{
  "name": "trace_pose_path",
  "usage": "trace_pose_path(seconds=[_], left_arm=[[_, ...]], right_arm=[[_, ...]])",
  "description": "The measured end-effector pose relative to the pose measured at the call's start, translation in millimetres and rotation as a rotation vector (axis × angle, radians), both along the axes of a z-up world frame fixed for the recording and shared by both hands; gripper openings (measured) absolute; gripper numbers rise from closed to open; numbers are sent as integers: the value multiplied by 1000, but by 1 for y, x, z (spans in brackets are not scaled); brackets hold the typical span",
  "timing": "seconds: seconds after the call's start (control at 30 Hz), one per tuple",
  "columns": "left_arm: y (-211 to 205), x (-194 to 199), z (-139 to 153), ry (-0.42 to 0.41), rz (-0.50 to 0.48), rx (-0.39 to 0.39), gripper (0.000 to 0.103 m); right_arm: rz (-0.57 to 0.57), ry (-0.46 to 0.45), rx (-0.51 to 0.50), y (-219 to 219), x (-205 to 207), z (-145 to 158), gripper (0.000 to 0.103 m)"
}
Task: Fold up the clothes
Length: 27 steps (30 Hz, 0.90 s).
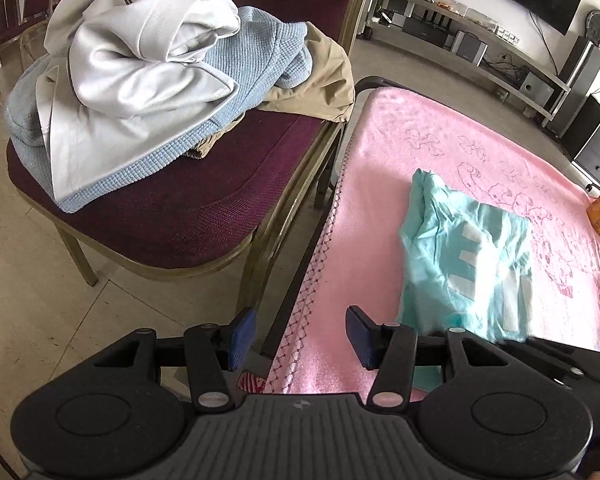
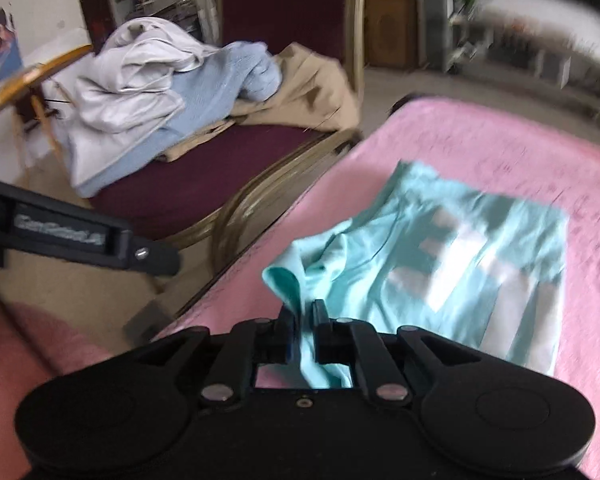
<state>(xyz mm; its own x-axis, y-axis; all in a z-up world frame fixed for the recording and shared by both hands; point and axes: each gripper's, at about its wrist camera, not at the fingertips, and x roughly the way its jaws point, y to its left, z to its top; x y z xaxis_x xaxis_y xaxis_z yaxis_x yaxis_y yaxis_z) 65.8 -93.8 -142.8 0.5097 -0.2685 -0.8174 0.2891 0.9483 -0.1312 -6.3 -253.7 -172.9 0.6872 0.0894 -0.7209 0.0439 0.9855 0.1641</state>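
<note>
Right gripper (image 2: 303,322) pinching teal shirt (image 2: 452,256), left gripper (image 1: 300,338) spread empty, pink blanket (image 1: 400,152) beneath

**Pink-covered counter and a maroon chair**

The counter (image 1: 440,152) is spread with a pink towel-like cover (image 2: 480,140) bearing a faint printed pattern and a stitched edge. A folded mint-green T-shirt (image 1: 468,256) with white lettering lies flat on the cover, one corner raised off it in the right wrist view. Just beside the counter stands a maroon chair (image 1: 220,216) on the tiled floor (image 1: 32,288). On its seat lies a heap: a white garment (image 1: 140,72) on top, a light blue knit (image 1: 252,52) beneath, a tan garment (image 1: 316,80) at the back.
</note>
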Motion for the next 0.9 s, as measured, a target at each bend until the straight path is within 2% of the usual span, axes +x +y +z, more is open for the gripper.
trace_pose_path(seconds=[0.1,0.2,0.27,0.3,0.33,0.37,0.4,0.47,0.53,0.6,0.63,0.67,0.73,0.77,0.83,0.87,0.9], left_arm=[[-3,-1,0,-8,-6,14,50],[-12,-6,2,-24,-43,25,48],[-22,-10,4,-42,-107,18,30],[-33,-13,5,-47,-162,3,28],[-43,-15,5,-51,-217,-13,25],[-54,-18,5,-56,-272,-28,24],[-65,-20,5,-57,-323,-36,24],[-94,-21,-6,-48,-379,20,25],[-118,-20,-24,-46,-389,134,25],[-128,-17,-43,-9,-372,246,24],[-129,-15,-50,29,-364,286,26],[-126,-15,-50,40,-361,291,33],[-116,-15,-47,78,-349,286,40],[-110,-15,-46,103,-340,279,40],[-97,-16,-41,132,-322,220,34],[-90,-18,-37,140,-314,180,25],[-83,-19,-34,148,-305,139,24]], right_arm=[[-18,18,64,-22,-22,12,25],[-61,18,129,-49,-50,25,29],[-143,-2,119,-68,-68,30,28],[-187,11,122,-77,-72,28,27],[-232,25,125,-87,-76,25,18],[-275,38,127,-95,-80,22,15],[-266,51,110,-93,-78,17,13],[-248,76,75,-89,-73,7,13],[-231,102,40,-86,-68,-2,14],[-213,128,5,-82,-63,-12,14],[-204,141,-12,-80,-60,-17,14],[-195,153,-29,-78,-58,-22,14],[-191,165,-53,-79,-61,-24,13],[-195,165,-60,-82,-67,-21,13],[-204,165,-73,-87,-79,-15,14],[-208,164,-80,-89,-84,-12,14],[-212,163,-85,-92,-90,-9,14]])
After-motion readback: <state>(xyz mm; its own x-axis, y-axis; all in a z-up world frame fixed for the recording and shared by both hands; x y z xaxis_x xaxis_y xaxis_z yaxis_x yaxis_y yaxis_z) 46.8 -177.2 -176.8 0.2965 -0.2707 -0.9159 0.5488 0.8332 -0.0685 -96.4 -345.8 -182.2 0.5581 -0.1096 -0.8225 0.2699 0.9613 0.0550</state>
